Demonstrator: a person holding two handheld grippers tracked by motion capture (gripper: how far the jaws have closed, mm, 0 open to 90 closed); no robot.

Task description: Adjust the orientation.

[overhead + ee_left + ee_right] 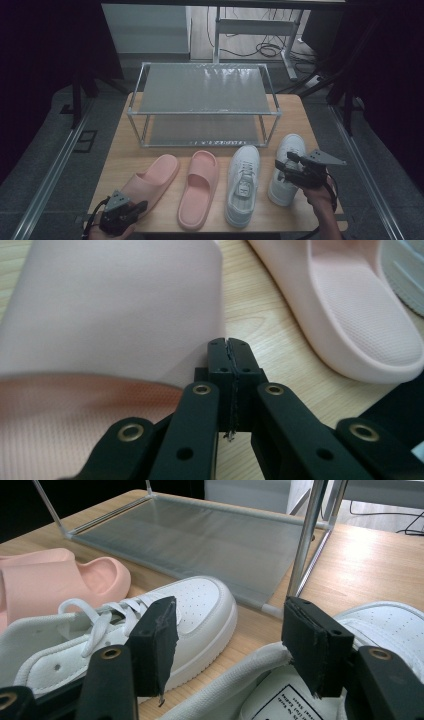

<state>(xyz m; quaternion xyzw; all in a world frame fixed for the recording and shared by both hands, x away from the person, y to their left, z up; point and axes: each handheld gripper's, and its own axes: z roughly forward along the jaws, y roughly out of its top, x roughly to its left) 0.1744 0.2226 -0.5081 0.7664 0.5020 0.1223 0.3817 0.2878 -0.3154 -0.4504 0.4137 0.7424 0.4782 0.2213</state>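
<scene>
now | left tool (230, 347): pressed together by smooth pink foam slide (115, 310) | right tool (227, 630): spread over white perforated sneaker (395, 625)

Both tools are matte black. The left gripper (230, 347) has flat angular link arms dotted with brass-ringed rivets and plain black screw holes, and a frayed thread hangs at its pad seam. The right gripper (227, 645) carries thick, rough-edged black pads on similar riveted arms. Each bears a grey three-cornered plate on top, and dark cables trail back, apparently looping past the hands.
</scene>
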